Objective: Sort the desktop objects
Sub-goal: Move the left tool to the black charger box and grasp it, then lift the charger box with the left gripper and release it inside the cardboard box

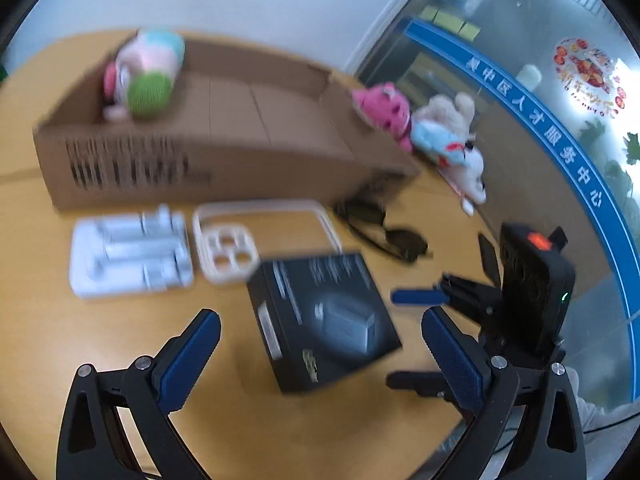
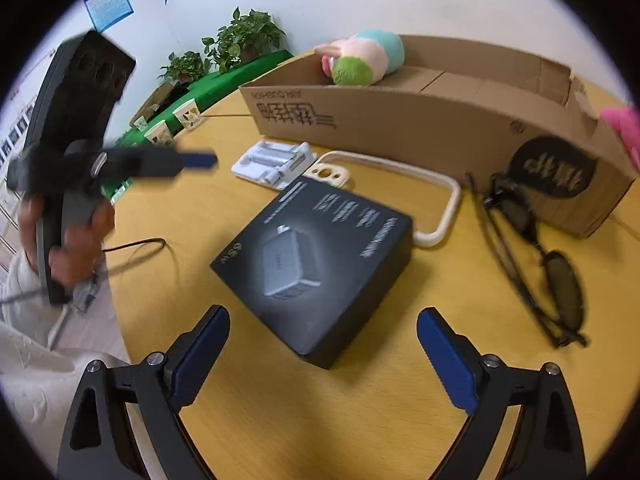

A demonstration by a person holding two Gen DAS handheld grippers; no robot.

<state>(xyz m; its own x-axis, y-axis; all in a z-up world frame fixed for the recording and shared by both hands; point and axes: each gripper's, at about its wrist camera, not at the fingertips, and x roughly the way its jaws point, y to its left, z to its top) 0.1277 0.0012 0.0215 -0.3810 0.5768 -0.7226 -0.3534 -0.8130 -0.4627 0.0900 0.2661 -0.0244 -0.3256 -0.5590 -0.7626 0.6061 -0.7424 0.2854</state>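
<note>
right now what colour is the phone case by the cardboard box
Cream phone case, clearest in the right wrist view.

Left tongs (image 1: 320, 360) spread wide, right tongs (image 2: 323, 350) spread wide, both empty, angled downward

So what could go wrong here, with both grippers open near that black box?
The sunglasses lie just right of the black charger box, so the right gripper could clip them. The phone case touches the box's far side and may get dragged. The left gripper is close too; they might collide.
</note>
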